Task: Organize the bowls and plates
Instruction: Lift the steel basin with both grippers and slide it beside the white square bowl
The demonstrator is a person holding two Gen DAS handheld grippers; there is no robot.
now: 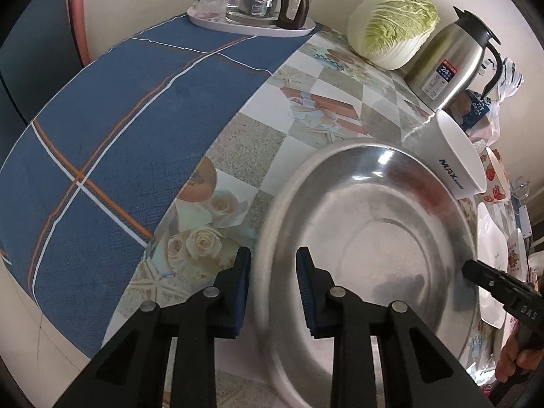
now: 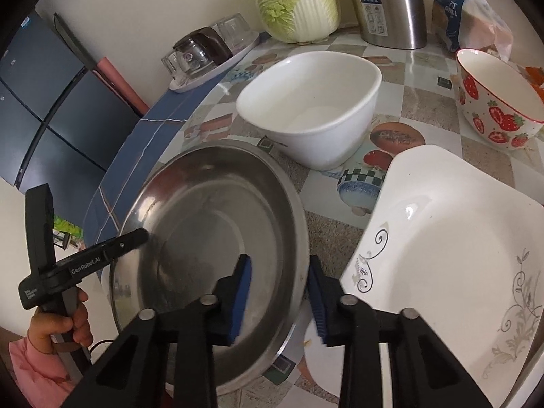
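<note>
Both the left gripper [image 1: 273,292] and the right gripper [image 2: 280,301] are clamped on opposite rims of the round steel basin [image 2: 217,238], near the table [image 1: 258,142] edge.

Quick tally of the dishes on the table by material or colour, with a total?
Steel basin: 1
Plain white bowl: 1
Strawberry-print bowl: 1
White scroll-pattern dish: 1
Total: 4

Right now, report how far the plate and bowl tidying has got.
Nothing stacked yet. In hand: the left gripper and right gripper straddle opposite rims of the round steel basin. Left: the white oval bowl, strawberry-patterned bowl and white square plate sit apart.
</note>
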